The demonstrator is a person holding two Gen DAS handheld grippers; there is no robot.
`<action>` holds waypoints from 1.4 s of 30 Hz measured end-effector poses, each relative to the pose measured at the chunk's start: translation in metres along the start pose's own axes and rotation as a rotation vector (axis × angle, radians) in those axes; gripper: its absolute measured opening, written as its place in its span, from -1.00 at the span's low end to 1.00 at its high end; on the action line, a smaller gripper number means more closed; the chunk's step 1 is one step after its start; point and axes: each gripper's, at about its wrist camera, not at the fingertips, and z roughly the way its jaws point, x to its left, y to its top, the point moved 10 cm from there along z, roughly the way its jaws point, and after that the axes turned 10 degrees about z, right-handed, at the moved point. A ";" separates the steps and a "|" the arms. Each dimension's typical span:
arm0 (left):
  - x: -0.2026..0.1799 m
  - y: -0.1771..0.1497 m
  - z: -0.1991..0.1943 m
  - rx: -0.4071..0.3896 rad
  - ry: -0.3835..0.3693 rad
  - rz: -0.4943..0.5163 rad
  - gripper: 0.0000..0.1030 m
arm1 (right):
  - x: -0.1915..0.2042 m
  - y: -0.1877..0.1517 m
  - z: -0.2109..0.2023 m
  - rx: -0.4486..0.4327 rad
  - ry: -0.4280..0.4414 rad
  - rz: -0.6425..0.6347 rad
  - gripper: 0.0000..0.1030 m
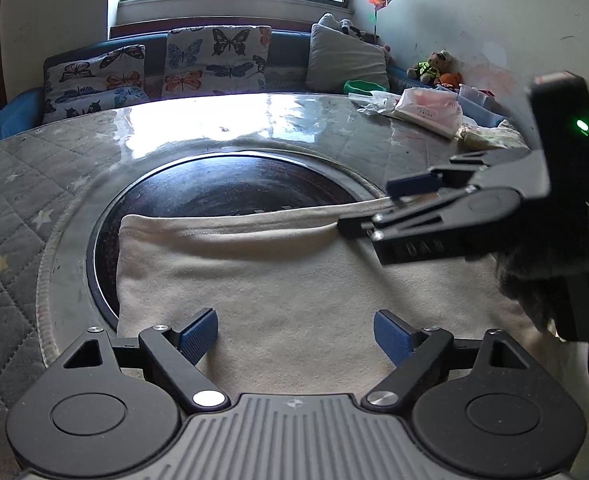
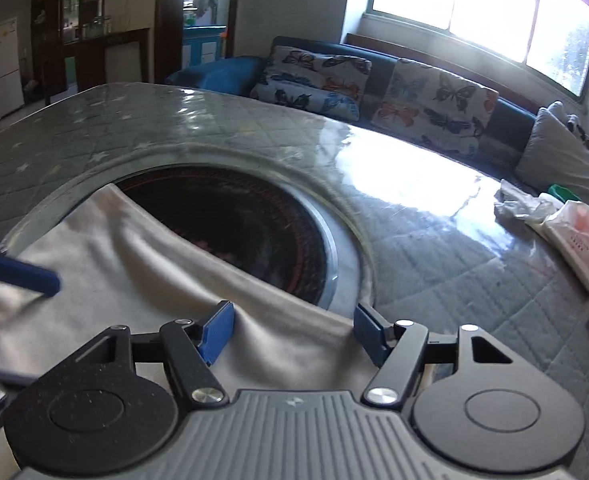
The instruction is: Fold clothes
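My left tongs gape over the cream fleece cloth at the desk's near edge; its long fold runs sideways, nearer my spread, empty right tongs.

**What we count**

We count one cream cloth on the counter, two grippers, left and right, three butterfly cushions, one grey cushion and one teddy bear.
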 end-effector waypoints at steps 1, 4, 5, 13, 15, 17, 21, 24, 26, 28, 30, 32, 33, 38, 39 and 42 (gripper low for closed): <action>0.000 0.000 0.000 -0.001 -0.001 0.002 0.70 | -0.003 0.002 0.001 0.000 -0.003 0.006 0.38; 0.000 -0.001 -0.001 -0.003 -0.001 0.008 0.71 | -0.003 0.007 0.002 -0.007 0.001 0.011 0.38; 0.000 -0.001 -0.001 -0.003 -0.001 0.009 0.71 | -0.001 0.009 0.001 -0.013 0.007 0.006 0.38; -0.002 -0.001 0.001 -0.011 0.000 0.018 0.74 | 0.041 0.009 0.009 0.014 0.138 -0.059 0.40; -0.002 -0.001 0.000 -0.014 -0.003 0.016 0.75 | 0.041 0.014 0.017 0.000 0.124 -0.058 0.43; -0.003 -0.001 0.000 -0.016 -0.004 0.019 0.77 | 0.036 0.019 0.022 0.001 0.109 -0.032 0.49; -0.007 -0.001 0.002 -0.020 0.001 0.038 0.81 | 0.032 0.023 0.024 0.005 0.114 -0.013 0.54; -0.005 -0.002 0.001 -0.022 -0.004 0.035 0.81 | 0.035 0.020 0.016 0.005 0.139 -0.027 0.53; -0.005 -0.001 0.001 -0.023 -0.004 0.034 0.81 | 0.032 0.018 0.012 0.000 0.109 -0.051 0.52; -0.005 -0.001 0.001 -0.023 -0.004 0.035 0.81 | 0.022 0.017 0.014 0.000 0.061 -0.051 0.50; -0.005 -0.002 0.001 -0.024 -0.004 0.036 0.82 | 0.010 0.017 0.017 -0.003 0.034 -0.030 0.50; -0.005 -0.002 0.002 -0.025 -0.006 0.036 0.82 | 0.009 0.018 0.014 -0.005 0.036 -0.019 0.50; -0.005 -0.002 0.002 -0.025 -0.006 0.036 0.83 | 0.010 0.018 0.012 -0.006 0.044 -0.020 0.50; -0.004 -0.002 0.002 -0.024 -0.006 0.035 0.83 | 0.009 0.014 0.013 0.007 0.030 -0.047 0.50; -0.003 -0.002 0.001 -0.022 -0.007 0.033 0.83 | 0.004 0.014 0.014 0.005 0.016 -0.038 0.50; 0.000 0.001 0.002 -0.012 -0.010 0.017 0.75 | -0.010 0.014 0.009 0.000 -0.015 -0.018 0.50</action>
